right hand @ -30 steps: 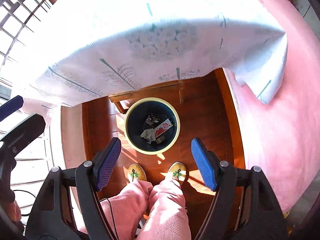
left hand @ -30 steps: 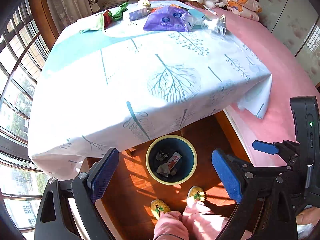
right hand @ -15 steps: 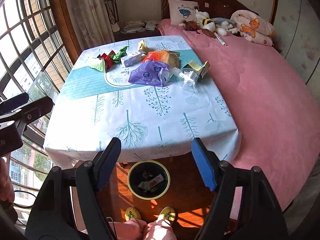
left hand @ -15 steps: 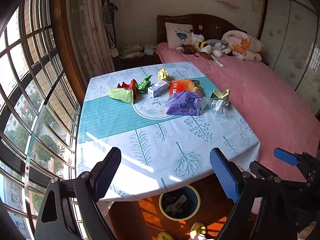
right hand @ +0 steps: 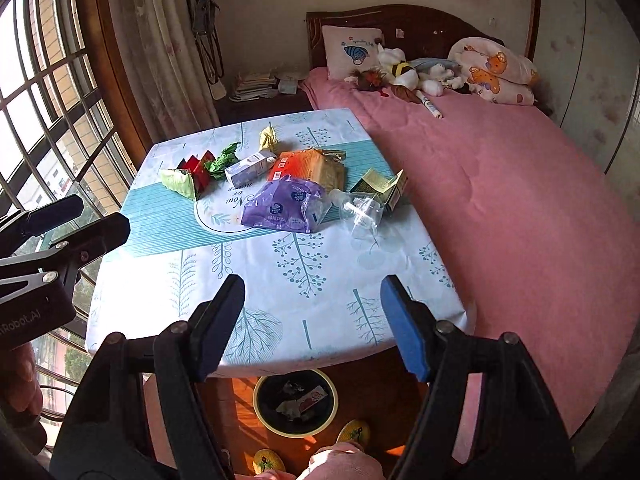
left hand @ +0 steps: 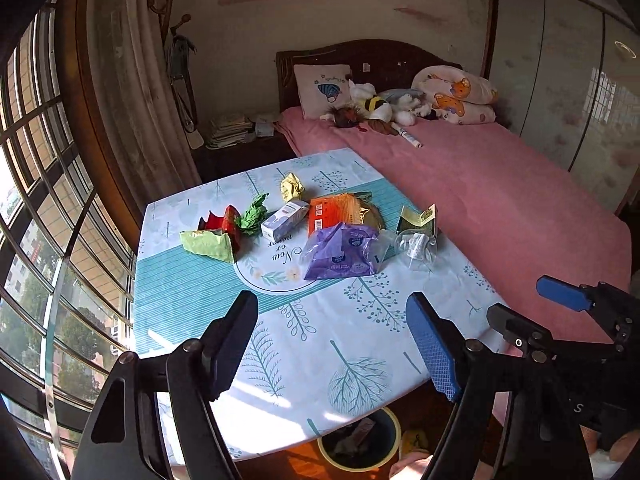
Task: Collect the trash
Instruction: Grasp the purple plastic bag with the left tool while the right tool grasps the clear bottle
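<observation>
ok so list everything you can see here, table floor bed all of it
table: 1, leaf-print cloth, centre
purple bag: 1, table middle
orange packet: 1, behind purple bag
white box: 1, beside orange packet
green wrappers: 2, table left
red wrapper: 1, by green wrappers
yellow wrapper: 1, far edge
clear plastic: 1, table right
gold carton: 1, behind clear plastic
bin: 1, dark, yellow rim, floor
bed: 1, pink, right
soft toys: several, bedhead
left gripper: closing, empty
right gripper: closing, empty

Both tongs rose from above bin to above counter; views tipped up, revealing trash pile, bed. Left tongs and right tongs closing, nothing between.
</observation>
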A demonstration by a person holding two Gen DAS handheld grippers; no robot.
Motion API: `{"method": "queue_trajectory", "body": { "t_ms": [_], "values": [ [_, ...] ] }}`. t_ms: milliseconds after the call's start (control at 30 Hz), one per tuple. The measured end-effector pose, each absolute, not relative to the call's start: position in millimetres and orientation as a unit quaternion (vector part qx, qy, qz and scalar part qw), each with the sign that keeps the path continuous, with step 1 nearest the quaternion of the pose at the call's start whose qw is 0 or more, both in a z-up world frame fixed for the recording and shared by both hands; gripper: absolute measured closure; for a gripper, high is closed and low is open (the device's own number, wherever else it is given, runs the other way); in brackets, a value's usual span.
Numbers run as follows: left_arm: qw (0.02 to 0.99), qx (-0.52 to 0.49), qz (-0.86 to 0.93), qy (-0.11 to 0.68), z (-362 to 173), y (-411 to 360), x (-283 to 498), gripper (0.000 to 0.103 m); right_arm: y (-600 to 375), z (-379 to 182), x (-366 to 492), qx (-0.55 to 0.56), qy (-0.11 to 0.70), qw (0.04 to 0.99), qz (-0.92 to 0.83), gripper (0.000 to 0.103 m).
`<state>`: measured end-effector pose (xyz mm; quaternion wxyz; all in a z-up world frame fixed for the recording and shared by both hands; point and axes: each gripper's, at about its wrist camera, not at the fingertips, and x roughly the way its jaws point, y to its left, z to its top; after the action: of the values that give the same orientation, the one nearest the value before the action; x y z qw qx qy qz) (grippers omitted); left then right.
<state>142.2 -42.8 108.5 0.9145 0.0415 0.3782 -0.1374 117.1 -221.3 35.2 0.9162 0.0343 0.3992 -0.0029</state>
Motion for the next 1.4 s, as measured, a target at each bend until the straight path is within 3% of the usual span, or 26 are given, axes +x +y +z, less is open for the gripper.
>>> {"method": "queue_trajectory", "body": {
  "t_ms": [500, 800, 967, 1133, 1167, 1233, 1400],
  "values": [
    [0.876, -0.002, -0.064, 0.477, 9, -145, 324, 0.025, -341, -49, 317, -0.005, 0.464, 0.874, 0.141, 0.041],
    [0.844, -0.041, -0.026, 0.533, -55, -158, 395, 0.025, -338, -130, 416, -0.079, 0.531, 0.814, 0.223, 0.047],
    [0.830, -0.057, -0.014, 0.555, -79, -144, 414, 0.025, -322, -169, 440, -0.111, 0.562, 0.775, 0.268, 0.056],
    [0.812, -0.079, -0.011, 0.577, -106, -129, 435, 0.025, -308, -178, 440, -0.126, 0.548, 0.762, 0.320, 0.057],
    [0.808, -0.083, -0.009, 0.583, -112, -126, 438, 0.025, -306, -180, 441, -0.121, 0.551, 0.756, 0.331, 0.065],
    [0.801, -0.089, -0.005, 0.593, -123, -121, 446, 0.025, -300, -183, 446, -0.109, 0.558, 0.747, 0.345, 0.069],
    [0.786, -0.096, -0.004, 0.611, -149, -115, 463, 0.025, -291, -181, 443, -0.103, 0.559, 0.741, 0.356, 0.071]
  ]
}}
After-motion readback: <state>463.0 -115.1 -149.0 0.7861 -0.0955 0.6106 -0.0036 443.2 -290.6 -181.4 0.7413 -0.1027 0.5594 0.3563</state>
